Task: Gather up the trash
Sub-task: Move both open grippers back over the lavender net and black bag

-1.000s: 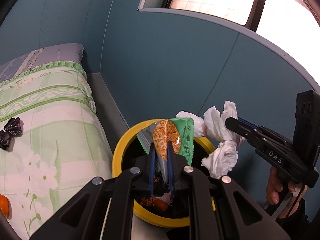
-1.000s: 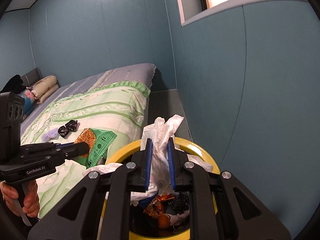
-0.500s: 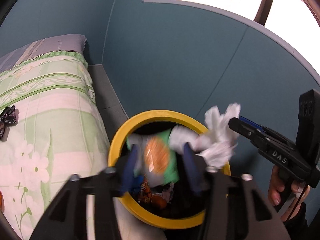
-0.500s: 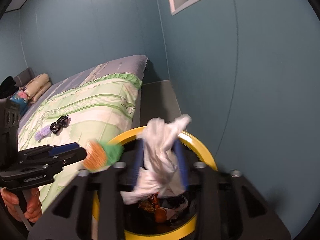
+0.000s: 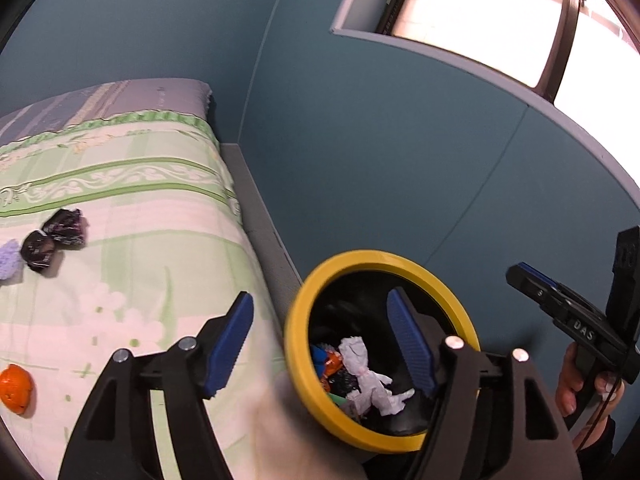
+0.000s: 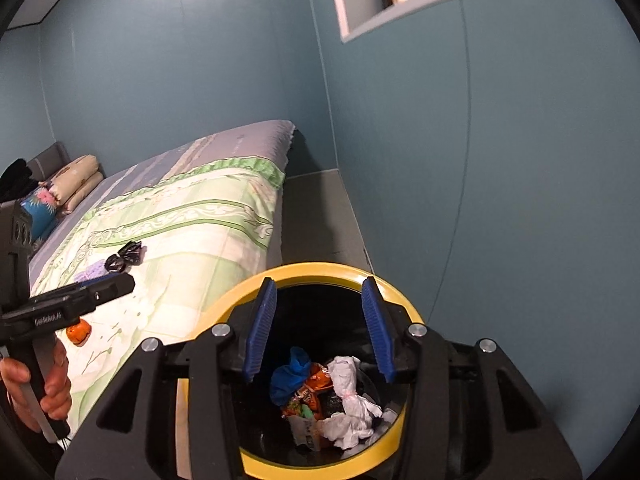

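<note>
A yellow-rimmed bin (image 5: 298, 344) (image 6: 320, 270) stands on the floor beside the bed. Inside it lie white crumpled tissues (image 6: 350, 400) (image 5: 368, 380) and colourful wrappers (image 6: 308, 396). My right gripper (image 6: 322, 332) hangs over the bin's mouth, its jaws opening with nothing between them. My left gripper (image 5: 320, 336) straddles the bin's left rim near the bed edge, jaws opening and empty. On the bedspread lie two black wrappers (image 5: 54, 236) (image 6: 124, 258), a pale purple wad (image 5: 8, 258) (image 6: 94, 270) and an orange piece (image 5: 16, 390) (image 6: 78, 332).
The green-patterned bed (image 5: 120, 208) (image 6: 192, 232) fills the left side, with pillows (image 6: 76, 178) at its far end. A teal wall (image 5: 380, 140) rises close behind the bin, with a window (image 5: 500, 8) above. A grey floor strip (image 6: 320, 216) runs between bed and wall.
Both grippers opened. The green snack packet left the left gripper and the white tissues left the right one, and they now lie in the bin. The left gripper swung left toward the bed.
</note>
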`<act>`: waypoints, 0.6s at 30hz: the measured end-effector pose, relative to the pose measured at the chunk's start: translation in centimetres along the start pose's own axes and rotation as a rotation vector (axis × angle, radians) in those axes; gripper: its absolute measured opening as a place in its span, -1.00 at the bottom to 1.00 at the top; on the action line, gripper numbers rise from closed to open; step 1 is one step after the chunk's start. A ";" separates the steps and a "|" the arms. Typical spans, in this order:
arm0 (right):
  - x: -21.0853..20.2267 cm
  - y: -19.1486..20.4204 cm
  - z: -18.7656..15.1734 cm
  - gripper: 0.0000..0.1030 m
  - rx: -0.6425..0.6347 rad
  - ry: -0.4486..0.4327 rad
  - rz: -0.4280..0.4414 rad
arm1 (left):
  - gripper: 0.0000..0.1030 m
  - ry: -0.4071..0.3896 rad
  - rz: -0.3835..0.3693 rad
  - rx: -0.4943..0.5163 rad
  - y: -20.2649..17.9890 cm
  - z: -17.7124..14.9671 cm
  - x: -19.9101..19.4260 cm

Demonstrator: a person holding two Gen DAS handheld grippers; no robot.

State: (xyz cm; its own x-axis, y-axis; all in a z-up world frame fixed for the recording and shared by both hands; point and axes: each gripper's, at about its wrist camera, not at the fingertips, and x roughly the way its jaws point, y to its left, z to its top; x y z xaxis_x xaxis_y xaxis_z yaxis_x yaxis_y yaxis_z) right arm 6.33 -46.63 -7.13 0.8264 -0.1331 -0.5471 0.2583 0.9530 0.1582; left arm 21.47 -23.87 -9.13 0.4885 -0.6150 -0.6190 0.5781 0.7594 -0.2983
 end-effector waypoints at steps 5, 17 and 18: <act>-0.5 2.3 0.4 -0.08 -0.053 -0.012 0.030 | 0.43 -0.041 0.039 -0.020 2.1 0.7 -2.3; 0.1 9.2 1.3 0.12 -0.144 -0.025 0.160 | 0.60 -0.114 0.180 -0.095 9.3 0.7 -8.2; 0.1 9.9 1.4 0.14 -0.152 -0.023 0.172 | 0.60 -0.118 0.194 -0.102 10.0 0.6 -8.7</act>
State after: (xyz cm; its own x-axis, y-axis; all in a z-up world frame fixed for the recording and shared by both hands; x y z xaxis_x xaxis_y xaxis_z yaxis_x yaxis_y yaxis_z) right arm 9.67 -37.63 -4.52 0.8636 0.0306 -0.5032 0.0356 0.9920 0.1214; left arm 23.40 -11.11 -6.29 0.6603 -0.4713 -0.5847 0.3996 0.8797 -0.2579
